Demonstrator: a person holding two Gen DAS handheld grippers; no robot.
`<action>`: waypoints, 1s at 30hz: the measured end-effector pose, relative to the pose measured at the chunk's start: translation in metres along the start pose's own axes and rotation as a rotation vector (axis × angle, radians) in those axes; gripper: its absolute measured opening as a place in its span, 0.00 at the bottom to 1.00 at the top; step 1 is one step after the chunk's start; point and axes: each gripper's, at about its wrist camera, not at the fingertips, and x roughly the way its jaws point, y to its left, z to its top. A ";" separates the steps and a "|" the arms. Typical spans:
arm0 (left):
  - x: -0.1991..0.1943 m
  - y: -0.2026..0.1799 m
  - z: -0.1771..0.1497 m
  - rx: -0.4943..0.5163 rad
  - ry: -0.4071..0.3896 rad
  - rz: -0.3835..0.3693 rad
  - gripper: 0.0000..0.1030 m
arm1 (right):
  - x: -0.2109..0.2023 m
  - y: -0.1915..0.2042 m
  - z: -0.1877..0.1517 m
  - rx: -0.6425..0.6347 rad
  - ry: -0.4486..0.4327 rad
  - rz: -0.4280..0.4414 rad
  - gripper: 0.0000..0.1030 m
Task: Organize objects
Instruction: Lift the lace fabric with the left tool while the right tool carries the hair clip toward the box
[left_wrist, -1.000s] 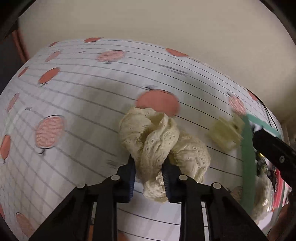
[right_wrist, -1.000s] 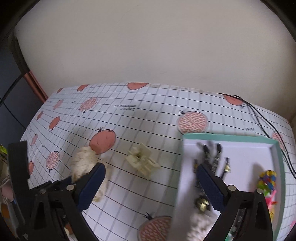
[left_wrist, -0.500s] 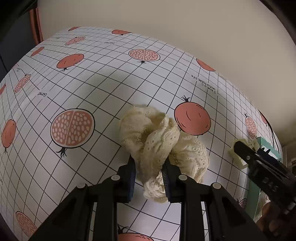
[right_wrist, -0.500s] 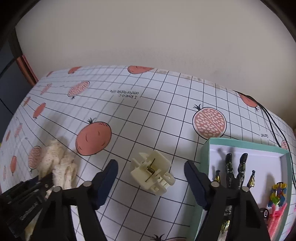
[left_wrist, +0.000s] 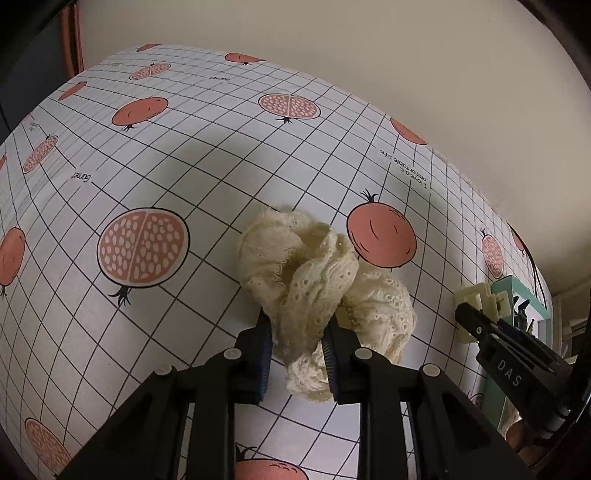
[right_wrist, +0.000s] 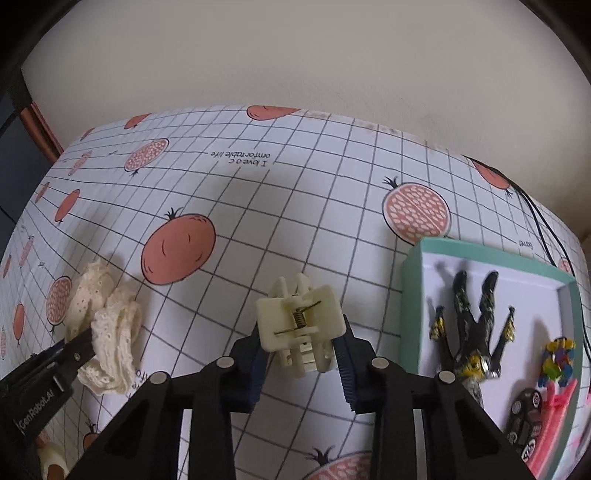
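Cream lace scrunchie (left_wrist: 317, 291) sat pinched in the left gripper (left_wrist: 297, 354) mid-table; the right gripper (right_wrist: 301, 363), its fingers spread, straddled the hair claw (right_wrist: 299, 325) beside the tray's (right_wrist: 413, 258) left edge and should close squarely.

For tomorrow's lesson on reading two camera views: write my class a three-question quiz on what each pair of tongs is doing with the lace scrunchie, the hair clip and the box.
1. True or false: the left tongs are shut on the lace scrunchie.
2. What lies between the fingers of the right tongs? A) a toy car B) the hair clip C) a cable
3. Fill in: the toy figure lies inside the ____ box.

Key: 1 true. 2 B; whether the fingers already press on it cannot be told. 3 teal.
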 end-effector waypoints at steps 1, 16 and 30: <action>0.000 0.002 0.000 -0.006 0.002 -0.007 0.24 | -0.003 -0.001 -0.003 0.003 -0.002 0.006 0.34; -0.023 -0.011 -0.009 0.018 -0.016 -0.018 0.17 | -0.068 -0.008 -0.049 0.030 -0.058 0.059 0.15; -0.068 -0.021 -0.037 0.056 -0.025 -0.010 0.17 | -0.106 -0.010 -0.090 -0.013 -0.054 0.075 0.15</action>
